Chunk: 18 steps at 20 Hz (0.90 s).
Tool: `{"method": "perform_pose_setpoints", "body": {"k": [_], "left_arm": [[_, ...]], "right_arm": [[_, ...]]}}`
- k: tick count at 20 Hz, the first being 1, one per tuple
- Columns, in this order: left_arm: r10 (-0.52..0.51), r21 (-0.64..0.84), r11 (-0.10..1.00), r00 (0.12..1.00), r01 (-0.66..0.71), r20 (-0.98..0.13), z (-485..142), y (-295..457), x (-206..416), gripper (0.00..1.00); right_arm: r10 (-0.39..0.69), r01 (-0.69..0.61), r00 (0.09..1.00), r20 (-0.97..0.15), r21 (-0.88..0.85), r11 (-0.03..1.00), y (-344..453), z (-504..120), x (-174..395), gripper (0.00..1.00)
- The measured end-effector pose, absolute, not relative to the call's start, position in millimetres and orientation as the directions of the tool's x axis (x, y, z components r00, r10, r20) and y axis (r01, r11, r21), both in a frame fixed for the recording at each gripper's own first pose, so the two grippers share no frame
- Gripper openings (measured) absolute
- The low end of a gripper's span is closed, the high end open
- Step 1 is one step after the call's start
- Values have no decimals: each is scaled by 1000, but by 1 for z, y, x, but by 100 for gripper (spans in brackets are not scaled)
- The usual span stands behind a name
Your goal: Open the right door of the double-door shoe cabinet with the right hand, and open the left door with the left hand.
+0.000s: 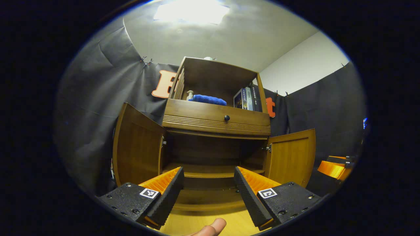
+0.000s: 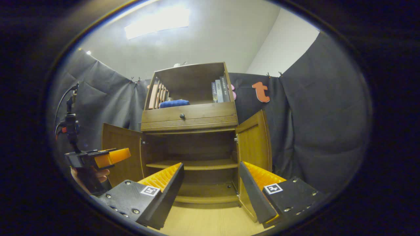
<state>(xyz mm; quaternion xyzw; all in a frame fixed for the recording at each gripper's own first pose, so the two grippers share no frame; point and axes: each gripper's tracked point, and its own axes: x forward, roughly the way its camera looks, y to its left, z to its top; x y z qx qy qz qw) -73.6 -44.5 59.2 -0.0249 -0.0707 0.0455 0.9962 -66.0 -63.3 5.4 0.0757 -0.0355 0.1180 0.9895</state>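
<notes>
Both doors of the shoe cabinet [image 1: 216, 124] are swung open, and both grippers are held back from it with nothing between their fingers.

The cabinet is seen straight ahead against the black cloth wall, standing on a pale wooden floor [image 2: 210, 223]. Its left door [image 1: 137, 147] and right door [image 1: 290, 157] are folded outward, and bare inner shelves [image 1: 210, 170] are exposed. A drawer with a dark knob [image 1: 226, 117] is set above them, and a blue cloth [image 1: 207, 99] and books [image 1: 244, 98] are kept in the top compartment. The left gripper [image 1: 208, 193] is spread wide, and the right gripper [image 2: 211, 190] is likewise spread. A fingertip [image 1: 213, 226] is seen at the lower edge of the left gripper view.
</notes>
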Motion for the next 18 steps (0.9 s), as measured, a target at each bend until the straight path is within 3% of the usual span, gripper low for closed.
{"method": "perform_pose_setpoints", "body": {"k": [1,2,5,14,16,18], "left_arm": [[90,-59,995,988,-83,129,55,-48,-69,91],[91,-64,994,988,-83,125,52,-49,-63,98],[114,-69,992,987,-107,115,40,-45,-47,92],[63,-51,997,998,-63,-5,-16,-53,27,95],[94,-44,995,996,-94,-9,-18,-43,39,92],[141,-30,990,990,-141,-5,-20,-29,46,95]], "right_arm": [[219,-228,972,81,140,963,-66,2,-60,99],[208,-216,975,75,134,967,-68,-1,-54,96],[193,-199,979,61,136,970,-67,-9,-33,96],[140,-143,990,32,110,984,-49,-36,31,100],[133,-133,991,12,98,986,-45,-47,48,100],[140,-137,990,-19,91,986,-36,-60,61,100]]}}
